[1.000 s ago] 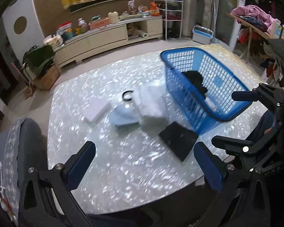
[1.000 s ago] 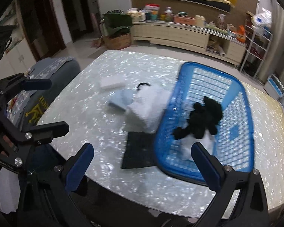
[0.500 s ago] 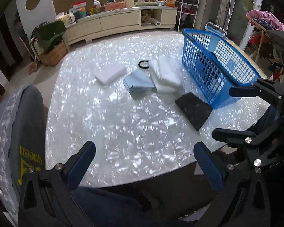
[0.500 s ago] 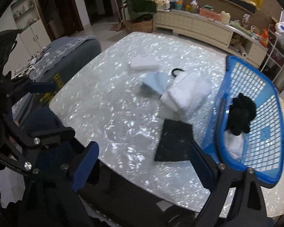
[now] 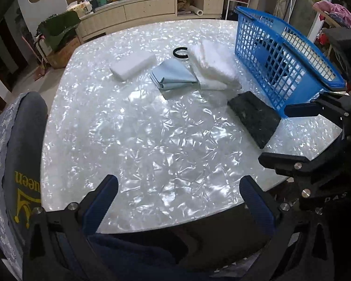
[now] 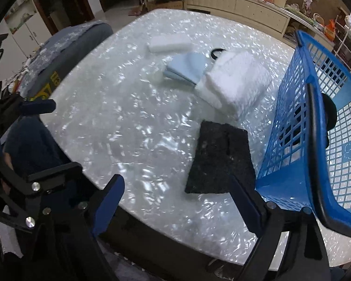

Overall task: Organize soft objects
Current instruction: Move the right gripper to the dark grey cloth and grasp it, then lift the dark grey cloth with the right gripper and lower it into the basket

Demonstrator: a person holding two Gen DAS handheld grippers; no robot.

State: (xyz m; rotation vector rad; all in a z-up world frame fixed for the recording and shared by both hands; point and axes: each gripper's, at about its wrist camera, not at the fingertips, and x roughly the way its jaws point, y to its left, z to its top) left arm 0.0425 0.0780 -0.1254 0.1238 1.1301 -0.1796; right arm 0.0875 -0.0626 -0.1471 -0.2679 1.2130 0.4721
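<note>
Left claw: wide, holding nothing; it has drawn back to the near edge of the counter over the last second.
Right claw: wide, holding nothing; it has likewise pulled back from above the basket to the near counter edge, just beside the black pad.
Basket contents: a dark soft item lies inside; the rest of the interior is not legible.
Items on the counter: black pad closest to the basket, apparently touching its wall; folded white towel beyond it; folded light-blue cloth against the towel; white sponge block apart to the left; black ring behind the towel.
Change noted: both claws retreated unloaded; the counter items show no shift.
Meaning for task: judged between deposits; five items remain outside the basket.
Likely next pick: the black pad, nearest the right claw.
Risk: the pad lies flat, so a finger must get under an edge.
</note>
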